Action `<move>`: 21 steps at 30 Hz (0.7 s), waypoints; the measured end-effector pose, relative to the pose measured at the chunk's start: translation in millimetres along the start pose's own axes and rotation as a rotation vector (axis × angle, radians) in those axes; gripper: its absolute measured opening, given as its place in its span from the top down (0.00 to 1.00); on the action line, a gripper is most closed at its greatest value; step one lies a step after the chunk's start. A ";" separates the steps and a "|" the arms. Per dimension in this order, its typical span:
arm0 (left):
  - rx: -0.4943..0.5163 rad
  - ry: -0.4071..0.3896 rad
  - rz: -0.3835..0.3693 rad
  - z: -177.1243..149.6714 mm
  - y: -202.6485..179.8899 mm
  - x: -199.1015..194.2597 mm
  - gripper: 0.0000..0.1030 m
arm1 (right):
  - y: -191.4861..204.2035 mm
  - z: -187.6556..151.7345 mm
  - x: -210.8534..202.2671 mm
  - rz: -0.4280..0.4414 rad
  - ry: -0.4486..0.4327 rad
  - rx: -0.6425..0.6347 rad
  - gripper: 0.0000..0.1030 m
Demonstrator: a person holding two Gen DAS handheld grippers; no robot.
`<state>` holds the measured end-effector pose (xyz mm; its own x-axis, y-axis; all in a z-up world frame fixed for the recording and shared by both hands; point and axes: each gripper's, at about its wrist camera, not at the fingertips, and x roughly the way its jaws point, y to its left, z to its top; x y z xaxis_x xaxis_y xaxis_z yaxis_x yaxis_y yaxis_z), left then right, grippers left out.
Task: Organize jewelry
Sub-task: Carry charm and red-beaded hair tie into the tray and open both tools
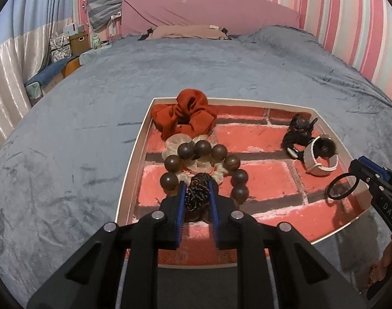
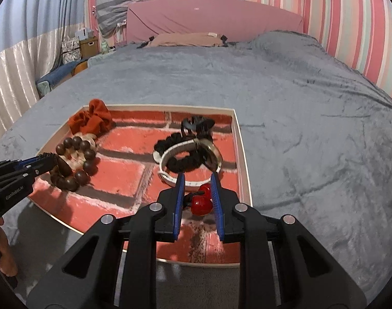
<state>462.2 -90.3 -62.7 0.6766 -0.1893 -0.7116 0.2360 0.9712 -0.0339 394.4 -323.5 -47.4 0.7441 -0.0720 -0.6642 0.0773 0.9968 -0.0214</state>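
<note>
A shallow white-rimmed tray (image 1: 134,154) with a red brick print lies on the bed. My left gripper (image 1: 197,188) is shut on a dark patterned hair tie (image 1: 197,193) above a brown bead bracelet (image 1: 203,150) and a sheer scrunchie (image 1: 176,141). A rust-red scrunchie (image 1: 185,114) sits at the tray's far left. My right gripper (image 2: 196,180) is shut on a red cherry hair tie (image 2: 202,200), whose black elastic loop (image 1: 341,186) hangs out in the left wrist view. A white strap watch (image 2: 188,154) and a black scrunchie (image 2: 183,162) lie just ahead of it.
A black hair clip (image 2: 196,123) lies at the tray's far right. The tray rests on a grey velvet bedspread (image 2: 311,128) with a pink headboard (image 2: 208,18) behind. Boxes and clutter (image 2: 77,46) stand beside the bed at the far left.
</note>
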 end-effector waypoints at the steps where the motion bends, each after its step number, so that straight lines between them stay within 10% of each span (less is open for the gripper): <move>1: -0.002 0.003 0.001 -0.3 0.4 1.5 0.83 | 0.4 -1.0 2.1 -0.001 0.007 -0.002 0.79; 21: 0.041 0.009 0.065 -1.3 -0.9 22.8 0.82 | 6.5 -12.6 40.9 -0.007 0.120 -0.009 0.79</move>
<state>476.5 -95.3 -79.8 0.6850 -0.1249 -0.7178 0.2203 0.9746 0.0407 417.0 -319.5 -84.2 0.6591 -0.0745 -0.7483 0.0754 0.9966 -0.0329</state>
